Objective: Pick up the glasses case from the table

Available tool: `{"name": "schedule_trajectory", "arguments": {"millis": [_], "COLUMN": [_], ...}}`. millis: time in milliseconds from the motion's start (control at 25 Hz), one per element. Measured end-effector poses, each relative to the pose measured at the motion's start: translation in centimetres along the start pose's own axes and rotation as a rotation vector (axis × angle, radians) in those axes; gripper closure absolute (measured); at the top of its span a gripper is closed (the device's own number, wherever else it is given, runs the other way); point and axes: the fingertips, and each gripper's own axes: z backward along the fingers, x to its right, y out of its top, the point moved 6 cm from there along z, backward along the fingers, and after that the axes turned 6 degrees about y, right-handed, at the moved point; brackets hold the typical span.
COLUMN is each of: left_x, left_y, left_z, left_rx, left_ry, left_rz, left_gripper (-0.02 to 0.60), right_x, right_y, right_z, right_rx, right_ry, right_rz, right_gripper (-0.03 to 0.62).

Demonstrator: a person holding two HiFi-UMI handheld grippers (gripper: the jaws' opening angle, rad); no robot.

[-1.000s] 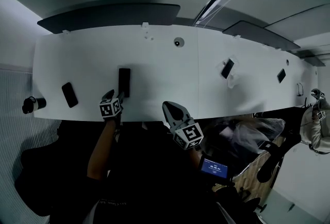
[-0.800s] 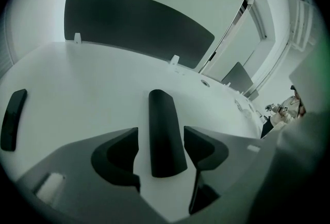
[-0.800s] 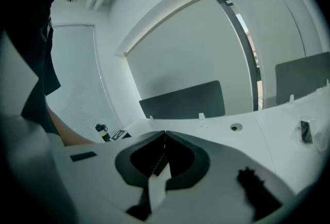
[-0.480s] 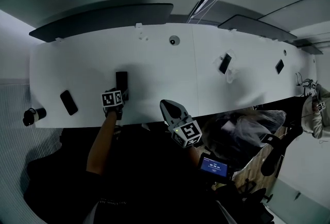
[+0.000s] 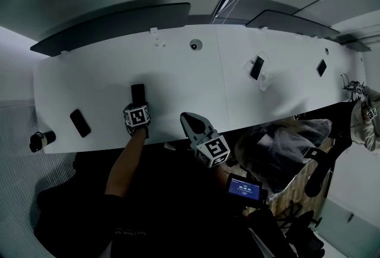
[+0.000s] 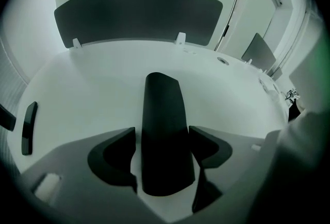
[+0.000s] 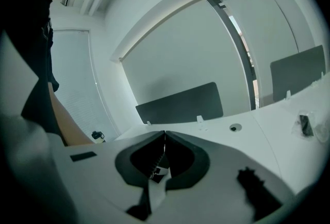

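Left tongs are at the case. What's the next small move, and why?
Probably close the left tongs on the glasses case. They stand open astride it. The case lies lengthwise between them on the table, with a thin gap on each side and no pad pressing yet. I can't judge their height above the table, so a slight dip first may help.

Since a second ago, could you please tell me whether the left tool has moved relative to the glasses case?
Yes. The left tool has come rightward, from beside the glasses case to astride its near end, jaws open.
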Motion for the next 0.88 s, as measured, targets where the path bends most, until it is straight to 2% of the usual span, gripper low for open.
{"name": "schedule_trajectory", "arguments": {"millis": [120, 200, 400, 520, 720, 880], "left_x": [0.1, -0.3, -0.5, -0.7, -0.8, -0.6], "left_y": [0.1, 0.3, 0.5, 0.3, 1.2, 3.1], "left_z": [-0.9, -1.2, 0.5, 1.0, 2.6, 5.5], "left_rx": [-0.041, -0.042, -0.026, 0.018, 0.118, 0.265], "left_ry": [0.014, 0.009, -0.033, -0.072, -0.157, -0.254], "left_rz": [-0.003, -0.001, -0.003, -0.010, 0.063, 0.042], "left_gripper": [0.257, 0.289, 0.301, 0.301, 0.301, 0.301], "right_x": [0.0, 0.0, -0.2, -0.3, -0.4, -0.8], "right_y": [0.0, -0.3, -0.4, -0.4, -0.5, -0.2], "right_z": [0.2, 0.4, 0.5, 0.5, 0.4, -0.2], "right_rx": [0.012, 0.004, 0.006, 0.007, 0.001, 0.002], "right_ry": [-0.004, -0.008, -0.003, -0.002, 0.004, 0.026], "right_rz": [-0.013, -0.020, -0.023, -0.024, -0.017, -0.003], "right_gripper": [0.586, 0.586, 0.586, 0.586, 0.586, 0.586]}}
